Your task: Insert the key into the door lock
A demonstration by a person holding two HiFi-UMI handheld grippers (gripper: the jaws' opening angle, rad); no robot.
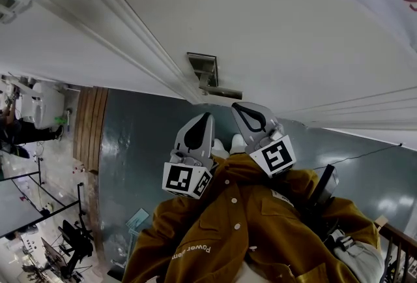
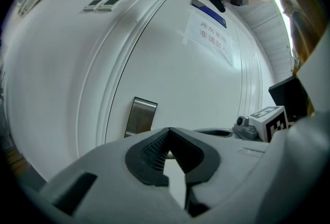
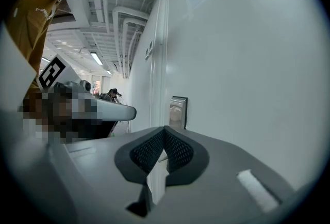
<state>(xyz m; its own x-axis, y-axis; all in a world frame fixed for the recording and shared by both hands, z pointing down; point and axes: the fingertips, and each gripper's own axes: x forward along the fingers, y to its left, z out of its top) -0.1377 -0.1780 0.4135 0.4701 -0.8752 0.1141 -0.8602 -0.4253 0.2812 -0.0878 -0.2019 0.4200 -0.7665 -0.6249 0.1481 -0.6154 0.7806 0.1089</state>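
Observation:
A steel lock plate point(image 1: 203, 69) with a lever handle point(image 1: 223, 91) sits on the white door point(image 1: 273, 27). My left gripper point(image 1: 208, 117) points at the door just below the plate, its jaws closed tip to tip. Beside it my right gripper point(image 1: 235, 106) has its tip close under the handle, jaws also closed. The left gripper view shows the left gripper point(image 2: 168, 130) shut, the lock plate point(image 2: 140, 117) up-left of it. In the right gripper view the right gripper point(image 3: 165, 129) is shut below the lock plate point(image 3: 178, 111). No key shows clearly in any view.
A paper sign point(image 2: 211, 37) with red print hangs high on the door. The door frame point(image 1: 124, 27) runs along the left. My brown jacket point(image 1: 241, 229) fills the lower head view above a grey floor point(image 1: 130, 158). Black chairs point(image 1: 71, 242) stand far left.

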